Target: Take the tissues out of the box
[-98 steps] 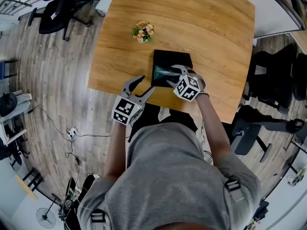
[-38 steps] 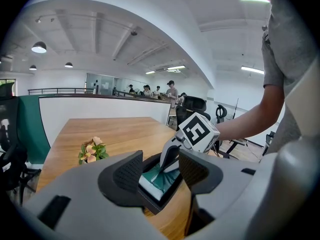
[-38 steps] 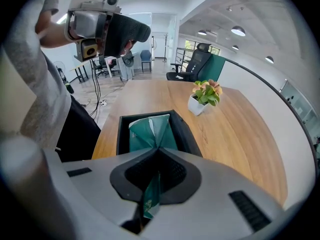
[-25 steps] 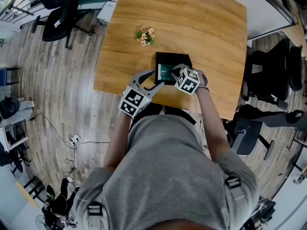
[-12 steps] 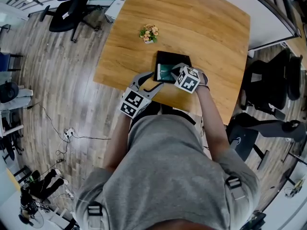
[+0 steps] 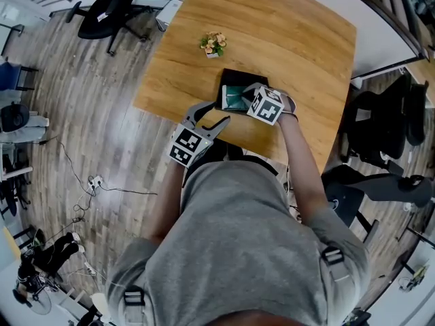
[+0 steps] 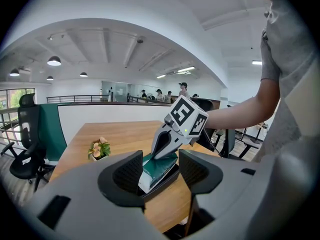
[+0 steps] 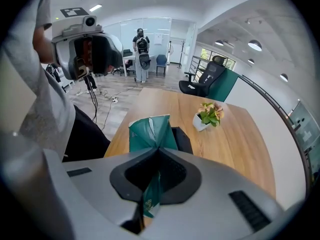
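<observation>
Right gripper point(image 8: 159, 156) clenched on crinkly green plastic tissue pack point(image 8: 149, 131) tilted up from rectangular black box point(image 6: 243, 77) on woodgrain table point(image 6: 292, 32); left gripper point(image 6: 211, 114) jaws apart beside box

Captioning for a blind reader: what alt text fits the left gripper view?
The right gripper, shut on a green tissue pack, holds it tilted, lower end in a black box on a wooden table. The open jaws of the left gripper frame it; a potted flower stands left.
</observation>
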Demonstrator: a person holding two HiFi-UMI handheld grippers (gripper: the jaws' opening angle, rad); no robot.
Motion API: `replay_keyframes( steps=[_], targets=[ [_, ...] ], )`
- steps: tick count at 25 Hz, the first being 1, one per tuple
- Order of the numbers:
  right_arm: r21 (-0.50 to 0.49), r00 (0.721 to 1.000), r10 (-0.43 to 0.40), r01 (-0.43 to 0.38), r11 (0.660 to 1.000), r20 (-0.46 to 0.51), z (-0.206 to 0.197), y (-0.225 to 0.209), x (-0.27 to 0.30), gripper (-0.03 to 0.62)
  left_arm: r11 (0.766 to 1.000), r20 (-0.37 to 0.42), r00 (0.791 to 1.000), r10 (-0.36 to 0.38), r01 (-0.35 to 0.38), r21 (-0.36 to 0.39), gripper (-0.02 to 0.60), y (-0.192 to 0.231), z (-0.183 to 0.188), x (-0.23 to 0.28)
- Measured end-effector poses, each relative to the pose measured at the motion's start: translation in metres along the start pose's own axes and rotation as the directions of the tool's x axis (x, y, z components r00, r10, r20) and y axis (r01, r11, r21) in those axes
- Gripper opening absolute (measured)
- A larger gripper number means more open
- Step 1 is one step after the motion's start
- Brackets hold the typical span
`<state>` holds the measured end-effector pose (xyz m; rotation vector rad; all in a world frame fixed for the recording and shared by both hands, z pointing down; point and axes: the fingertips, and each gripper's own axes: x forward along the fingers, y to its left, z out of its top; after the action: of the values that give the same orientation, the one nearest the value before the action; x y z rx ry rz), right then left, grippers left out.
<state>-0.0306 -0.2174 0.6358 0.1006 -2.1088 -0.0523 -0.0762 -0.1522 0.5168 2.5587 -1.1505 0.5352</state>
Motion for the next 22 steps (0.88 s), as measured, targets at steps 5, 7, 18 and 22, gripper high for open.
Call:
replay_keyframes(
  steps=[5,7,18,22],
  targets=[
    [-0.033,1.0,0.003,-0.003,0.999,0.005,-0.001,0.002,-0.01,0.008,1.0,0.003,1.0,0.026,-0.026,-0.005,0.241,-0.014,0.0,-0.004],
    [-0.046,1.0,0.008,-0.008,0.999,0.005,-0.001,0.006,-0.012,0.008,0.999,0.006,0.999,0.036,-0.036,-0.005,0.241,-0.018,-0.002,-0.006],
    [-0.082,1.0,-0.004,0.007,0.997,0.031,0.001,0.011,-0.024,0.008,0.998,0.019,0.997,0.068,-0.068,-0.004,0.241,-0.04,-0.008,-0.012],
    [-0.096,1.0,-0.003,0.006,0.995,0.03,0.004,0.015,-0.028,0.006,0.997,0.023,0.997,0.08,-0.08,-0.006,0.241,-0.045,-0.011,-0.016]
  ],
)
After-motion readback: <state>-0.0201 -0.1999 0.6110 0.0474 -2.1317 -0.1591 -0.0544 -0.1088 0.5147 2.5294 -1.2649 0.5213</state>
